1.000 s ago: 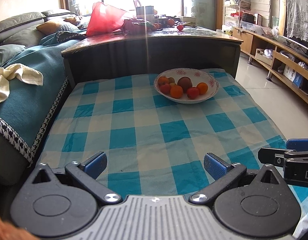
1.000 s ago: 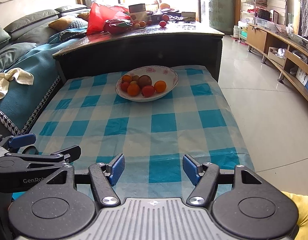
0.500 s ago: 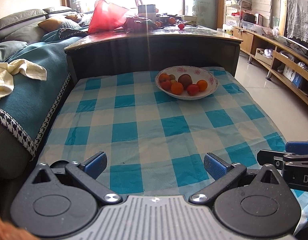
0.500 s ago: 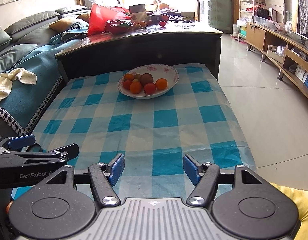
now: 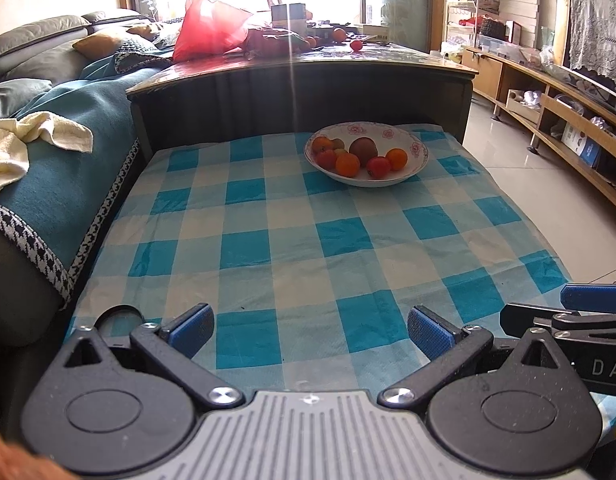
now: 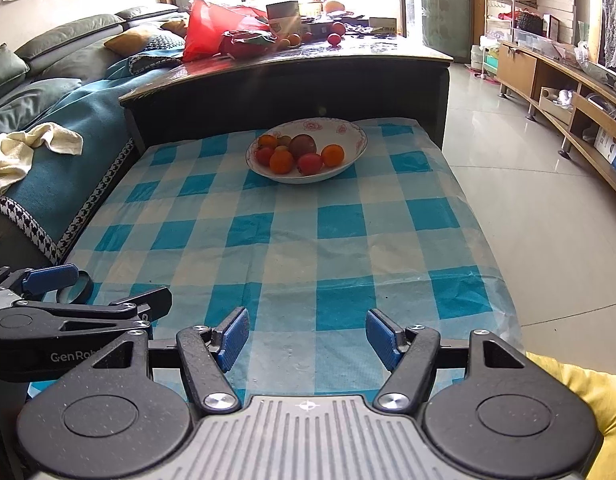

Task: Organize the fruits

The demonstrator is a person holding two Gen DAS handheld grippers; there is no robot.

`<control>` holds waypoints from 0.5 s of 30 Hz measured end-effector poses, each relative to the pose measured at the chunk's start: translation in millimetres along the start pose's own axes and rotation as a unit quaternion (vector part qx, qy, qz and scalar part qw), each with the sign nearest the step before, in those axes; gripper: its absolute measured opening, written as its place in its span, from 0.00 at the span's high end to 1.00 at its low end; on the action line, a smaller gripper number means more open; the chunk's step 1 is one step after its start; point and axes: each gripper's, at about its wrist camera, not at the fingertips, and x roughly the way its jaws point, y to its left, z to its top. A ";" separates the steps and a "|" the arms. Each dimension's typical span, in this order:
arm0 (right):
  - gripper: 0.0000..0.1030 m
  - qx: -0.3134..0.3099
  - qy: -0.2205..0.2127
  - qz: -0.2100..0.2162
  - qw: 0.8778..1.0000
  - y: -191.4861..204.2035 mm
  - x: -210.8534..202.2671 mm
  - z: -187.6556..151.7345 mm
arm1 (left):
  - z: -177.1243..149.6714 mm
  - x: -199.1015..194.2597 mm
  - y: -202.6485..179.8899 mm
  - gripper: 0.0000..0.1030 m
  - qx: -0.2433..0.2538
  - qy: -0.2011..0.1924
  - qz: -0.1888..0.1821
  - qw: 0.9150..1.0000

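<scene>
A white flowered bowl [image 5: 417, 158] [image 6: 353, 152] stands at the far end of the blue checked tablecloth [image 5: 292, 248] [image 6: 308, 240]. It holds several fruits: oranges [image 5: 347, 165] [image 6: 332, 155], red ones [image 5: 378, 167] [image 6: 309, 163] and a brown one [image 5: 363, 151] [image 6: 302, 145]. My left gripper [image 5: 309, 330] is open and empty over the near edge of the cloth. My right gripper [image 6: 308, 334] is open and empty beside it, to its right. Each gripper shows in the other's view, the right one [image 5: 579, 308] and the left one [image 6: 88, 292].
A dark higher table [image 5: 308, 80] behind the bowl carries a red bag [image 5: 208, 28] and loose fruits [image 5: 355, 45]. A sofa with a teal cover [image 5: 60, 148] and a cream towel [image 5: 24, 140] lies left. Tiled floor [image 6: 547, 220] and wooden shelving [image 5: 567, 120] lie right.
Both grippers have drawn back a little toward me and risen slightly; the bowl sits farther off in both views. The jaws stay open and nothing on the cloth moved.
</scene>
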 end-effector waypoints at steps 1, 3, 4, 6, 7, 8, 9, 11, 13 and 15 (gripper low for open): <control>0.42 0.002 0.001 0.001 1.000 -0.3 -0.4 -0.5 | -0.1 0.1 0.1 0.00 0.000 0.000 0.000 1.000; 0.42 0.004 0.001 0.002 1.000 -0.4 -1.3 -1.3 | -0.4 0.0 0.1 0.00 0.000 0.000 0.000 1.000; 0.42 0.004 0.001 0.002 1.000 -0.5 -1.4 -1.6 | -0.7 -0.2 0.2 0.00 -0.001 0.000 0.000 1.000; 0.42 0.004 0.001 0.002 1.000 -0.5 -1.4 -1.9 | -1.3 -0.7 -0.3 0.00 0.000 0.001 0.001 1.000; 0.42 0.004 0.001 0.002 1.000 -0.5 -1.5 -2.2 | -1.6 -0.9 -0.5 0.00 0.001 0.001 0.002 1.000; 0.42 0.004 0.001 0.002 1.000 -0.7 -1.3 -2.3 | -2.0 -1.2 -0.9 0.00 0.001 0.001 0.003 1.000; 0.42 0.004 0.002 0.003 1.000 -0.7 -1.1 -2.5 | -2.0 -1.4 -1.2 0.00 0.002 0.000 0.005 1.000; 0.42 0.004 0.004 0.003 1.000 -0.7 -0.6 -3.4 | -1.7 -1.7 -1.9 0.00 0.005 -0.002 0.010 1.000; 0.42 0.004 0.004 0.003 1.000 -0.6 -0.3 -3.8 | -1.8 -2.3 -3.1 0.00 0.008 -0.005 0.013 1.000; 0.42 0.005 0.005 0.003 1.000 -1.0 -0.1 -3.7 | -1.6 -1.9 -3.6 0.00 0.008 -0.004 0.014 1.000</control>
